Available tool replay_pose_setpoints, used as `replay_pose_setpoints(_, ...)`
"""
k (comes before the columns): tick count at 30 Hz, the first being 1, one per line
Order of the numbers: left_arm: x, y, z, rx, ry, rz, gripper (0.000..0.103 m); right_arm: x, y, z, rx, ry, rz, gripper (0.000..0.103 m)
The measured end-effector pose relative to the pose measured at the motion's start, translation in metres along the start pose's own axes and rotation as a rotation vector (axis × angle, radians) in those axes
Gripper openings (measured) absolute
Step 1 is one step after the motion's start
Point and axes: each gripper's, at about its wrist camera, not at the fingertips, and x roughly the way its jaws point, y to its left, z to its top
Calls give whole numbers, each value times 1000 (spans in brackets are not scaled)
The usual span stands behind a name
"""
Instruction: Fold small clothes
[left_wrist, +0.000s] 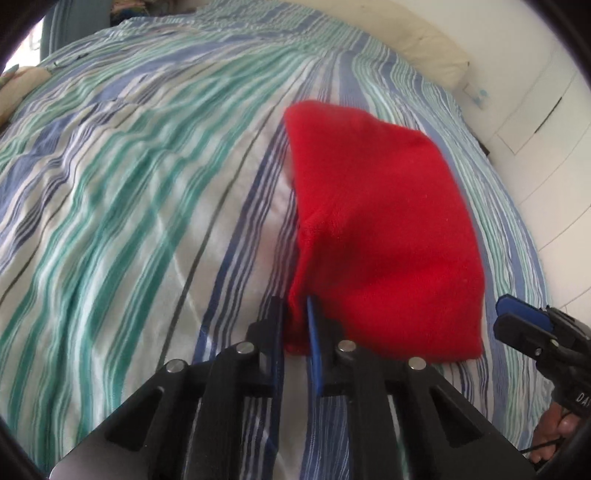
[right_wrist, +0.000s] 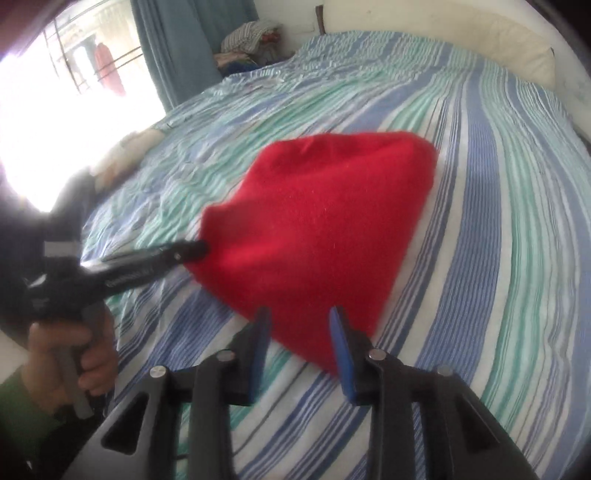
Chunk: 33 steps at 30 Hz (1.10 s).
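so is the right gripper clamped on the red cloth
No: in the right wrist view the right gripper has its jaws apart just short of the red cloth, nothing pinched between them.

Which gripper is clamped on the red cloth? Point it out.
The left gripper, pinching the red cloth at its corner; the right gripper is open, gripping nothing.

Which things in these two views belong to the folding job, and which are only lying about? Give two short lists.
Part of the job:
- red cloth
- left gripper, shut on a corner of the cloth
- right gripper, jaws apart at the cloth's near edge

Lying about:
- striped bedsheet (only the work surface)
- pile of clothes beside the curtain
- pillow
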Motion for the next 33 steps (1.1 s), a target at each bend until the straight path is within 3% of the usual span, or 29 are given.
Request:
replay_pose_setpoints(2,3,-3,-4,20,15,14,11,14,-4,3,23,15,10,33)
replay_pose_setpoints(4,0,-9,-3,65,43,36,13,49,-17,-9,60,123,-15,34)
replay_pose_setpoints(5,-5,-13,-2,98,51,69,21,63,-23,-18,72,163,-19,34)
replay_pose_setpoints(7,-22,-19,-2,141,41,156,48,53,-26,-22,84,100,-2,33)
replay_pose_setpoints(8,-33,-21,-2,156,18,200,73,44,-26,-22,97,94,-17,33)
replay_pose_setpoints(9,-45,-24,-4,171,-13,229,89,32,-26,-21,117,82,-47,39)
replay_pose_setpoints(10,-55,-27,-6,185,-42,248,93,19,-26,-21,135,69,-79,48)
replay_pose_setpoints(11,-63,-30,-8,199,-57,264,95,5,-25,-22,147,51,-97,68)
replay_pose_setpoints(12,-68,-32,-9,207,-57,282,95,-9,-26,-24,156,21,-104,80)
replay_pose_setpoints(15,-79,-36,-16,213,-54,320,95,-40,-27,-33,179,-41,-120,82)
replay_pose_setpoints(27,-84,-60,-15,310,-80,409,96,-68,-30,-50,196,-21,-225,82)
replay_pose_setpoints(30,-78,-57,0,320,-73,350,97,-62,-30,-47,192,-12,-224,82)
replay_pose_setpoints(33,-68,-39,33,252,-76,209,98,-52,-41,-43,230,-2,-162,83)
